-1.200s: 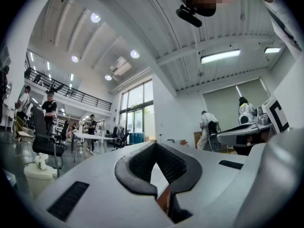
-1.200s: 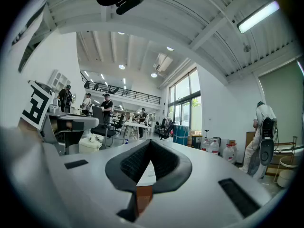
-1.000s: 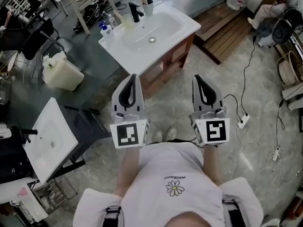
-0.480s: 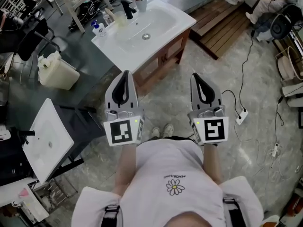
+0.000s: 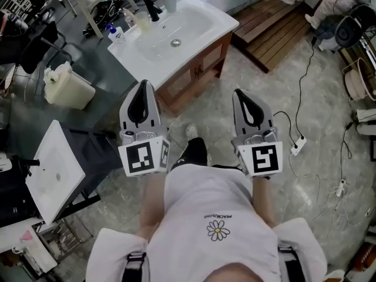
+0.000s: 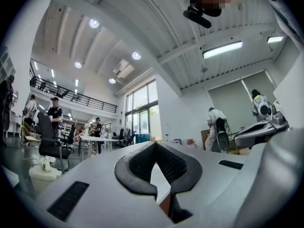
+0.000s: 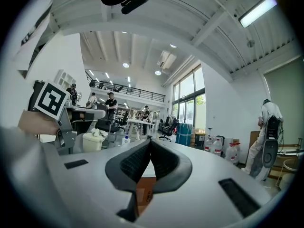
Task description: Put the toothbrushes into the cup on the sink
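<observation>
The white sink (image 5: 202, 25) on its wooden cabinet stands ahead at the top of the head view. A pale cup (image 5: 170, 2) sits at its back edge beside the black faucet (image 5: 151, 7). Something thin sticks up near the cup; it is too small to identify, and I make out no toothbrushes. My left gripper (image 5: 141, 84) (image 6: 156, 144) and right gripper (image 5: 239, 93) (image 7: 149, 141) are held side by side, short of the sink and pointing toward it. Both are shut with nothing between the pads.
A blue-capped bottle (image 5: 114, 34) and a clear cup (image 5: 141, 21) stand on the sink's left rim. A white canister (image 5: 67, 88) sits on the floor at left, and a second sink (image 5: 56, 169) lower left. A wooden platform (image 5: 273, 25) lies at right, a power strip (image 5: 297, 149) on the floor.
Both grippers have advanced slightly toward the sink, the left one drifting left in the picture. The person's dark leg has stepped forward between them. Both stay shut.
</observation>
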Demonstrator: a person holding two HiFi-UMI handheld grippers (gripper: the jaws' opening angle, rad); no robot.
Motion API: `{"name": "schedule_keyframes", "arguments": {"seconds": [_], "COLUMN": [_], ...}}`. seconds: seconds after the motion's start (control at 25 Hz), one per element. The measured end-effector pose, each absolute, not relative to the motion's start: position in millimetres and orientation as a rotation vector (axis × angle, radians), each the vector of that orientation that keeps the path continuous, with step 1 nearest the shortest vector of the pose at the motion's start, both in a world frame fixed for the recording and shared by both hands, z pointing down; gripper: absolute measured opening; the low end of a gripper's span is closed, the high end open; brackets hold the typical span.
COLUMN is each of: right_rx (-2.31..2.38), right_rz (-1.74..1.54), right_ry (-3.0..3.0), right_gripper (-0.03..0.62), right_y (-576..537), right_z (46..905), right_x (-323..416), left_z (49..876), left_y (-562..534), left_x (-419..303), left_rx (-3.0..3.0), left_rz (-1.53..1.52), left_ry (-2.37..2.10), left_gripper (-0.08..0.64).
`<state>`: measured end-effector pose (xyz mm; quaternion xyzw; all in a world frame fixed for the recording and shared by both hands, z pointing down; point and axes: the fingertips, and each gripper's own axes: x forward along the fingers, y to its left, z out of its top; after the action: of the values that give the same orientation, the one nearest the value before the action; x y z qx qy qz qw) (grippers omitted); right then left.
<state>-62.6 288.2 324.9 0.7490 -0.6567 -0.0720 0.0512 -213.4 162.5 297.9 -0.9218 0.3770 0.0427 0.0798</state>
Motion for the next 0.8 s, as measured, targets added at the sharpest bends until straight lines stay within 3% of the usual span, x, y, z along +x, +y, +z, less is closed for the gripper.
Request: {"name": "schedule_keyframes", "arguments": {"seconds": [0.44, 0.8], "right_rx": [2.292, 2.249], "right_rz": [-0.259, -0.279], "right_ry": [-1.997, -2.025], "right_gripper": [0.012, 0.012], "right_y": [265, 182], "right_z": [339, 338], "right_x": [-32, 20], "left_z": [305, 303], "left_y": [131, 64], "left_x": [-183, -130], "left_rx": [-2.738, -2.726], "left_rz": [0.167, 0.177], "left_ry": [1.121, 1.125], "left_gripper": [0.015, 0.015]}}
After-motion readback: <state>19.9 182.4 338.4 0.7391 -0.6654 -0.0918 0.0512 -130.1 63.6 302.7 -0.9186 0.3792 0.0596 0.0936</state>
